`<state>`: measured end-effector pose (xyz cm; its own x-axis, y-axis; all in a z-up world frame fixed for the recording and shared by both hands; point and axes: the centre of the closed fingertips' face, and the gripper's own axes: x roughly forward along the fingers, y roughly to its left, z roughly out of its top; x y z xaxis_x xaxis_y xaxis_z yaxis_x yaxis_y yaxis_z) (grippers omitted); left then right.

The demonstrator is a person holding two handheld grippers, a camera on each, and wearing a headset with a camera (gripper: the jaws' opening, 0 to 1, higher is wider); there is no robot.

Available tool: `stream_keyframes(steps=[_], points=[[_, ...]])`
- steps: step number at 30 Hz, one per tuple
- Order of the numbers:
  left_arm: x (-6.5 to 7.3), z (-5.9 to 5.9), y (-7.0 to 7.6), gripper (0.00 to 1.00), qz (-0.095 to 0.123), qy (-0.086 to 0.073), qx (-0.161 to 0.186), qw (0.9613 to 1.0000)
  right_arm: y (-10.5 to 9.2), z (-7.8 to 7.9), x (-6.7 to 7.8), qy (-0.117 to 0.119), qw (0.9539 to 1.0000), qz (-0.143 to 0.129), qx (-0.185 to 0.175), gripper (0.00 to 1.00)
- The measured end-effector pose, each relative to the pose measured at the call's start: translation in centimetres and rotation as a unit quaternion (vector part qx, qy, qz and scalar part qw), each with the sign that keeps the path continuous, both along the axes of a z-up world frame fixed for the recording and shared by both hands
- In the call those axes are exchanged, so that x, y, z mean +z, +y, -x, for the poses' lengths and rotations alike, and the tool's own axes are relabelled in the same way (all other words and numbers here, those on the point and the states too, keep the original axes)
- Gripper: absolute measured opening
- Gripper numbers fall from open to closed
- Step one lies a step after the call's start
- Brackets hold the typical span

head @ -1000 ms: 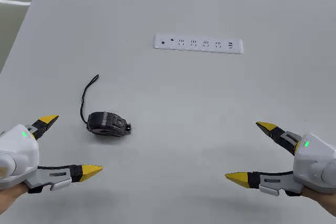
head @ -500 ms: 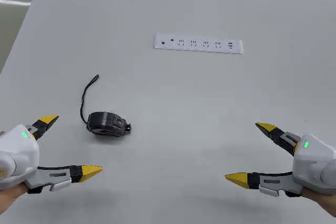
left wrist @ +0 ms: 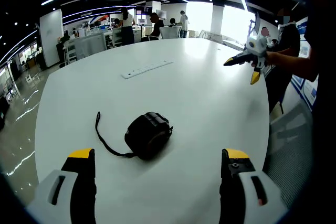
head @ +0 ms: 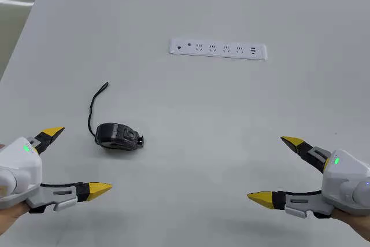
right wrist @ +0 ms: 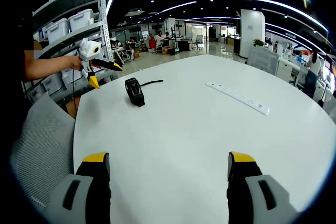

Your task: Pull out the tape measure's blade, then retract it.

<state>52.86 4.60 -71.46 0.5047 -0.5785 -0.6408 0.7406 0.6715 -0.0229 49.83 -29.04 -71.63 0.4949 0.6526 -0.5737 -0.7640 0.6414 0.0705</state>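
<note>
A black tape measure [head: 118, 136] lies on the white table [head: 196, 120], its thin black wrist strap [head: 94, 105] curling away from it. My left gripper [head: 75, 160] hovers open at the near left, just short of the tape measure [left wrist: 148, 134], which sits ahead between its yellow-tipped jaws. My right gripper [head: 275, 169] is open at the near right, far from the tape measure [right wrist: 134, 91]. The blade is not drawn out. Nothing is between either pair of jaws.
A white power strip [head: 218, 48] lies on the table beyond the tape measure, also seen as the power strip [right wrist: 237, 97] in the right gripper view. The table's left edge [head: 23, 27] runs up the far left. People and desks stand in the office behind.
</note>
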Motion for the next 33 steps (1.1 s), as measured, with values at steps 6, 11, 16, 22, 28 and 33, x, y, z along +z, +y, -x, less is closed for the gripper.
stream_keyframes(steps=[6,11,16,22,28,33], points=[[-0.02,0.02,-0.05,0.99,0.0,0.001,0.0,1.0,0.14,0.13,0.06,0.002,1.0,0.002,0.002,0.95],[0.0,0.04,-0.09,0.99,0.001,0.0,0.001,1.0,0.03,0.18,-0.06,0.002,1.0,0.001,0.002,0.95],[-0.01,-0.01,-0.18,0.99,0.001,-0.001,-0.001,1.0,-0.04,0.26,0.02,0.002,1.0,0.003,0.002,0.95],[-0.03,0.04,-0.33,0.99,0.001,0.0,-0.003,1.0,-0.05,0.33,0.12,0.001,1.0,0.003,0.002,0.95],[-0.11,0.09,-0.16,0.99,0.0,0.001,-0.001,1.0,-0.05,0.32,0.03,0.002,1.0,0.005,0.004,0.95],[-0.09,0.07,-0.15,0.99,0.001,0.0,-0.001,1.0,-0.05,0.3,0.03,0.0,1.0,0.007,0.005,0.95]])
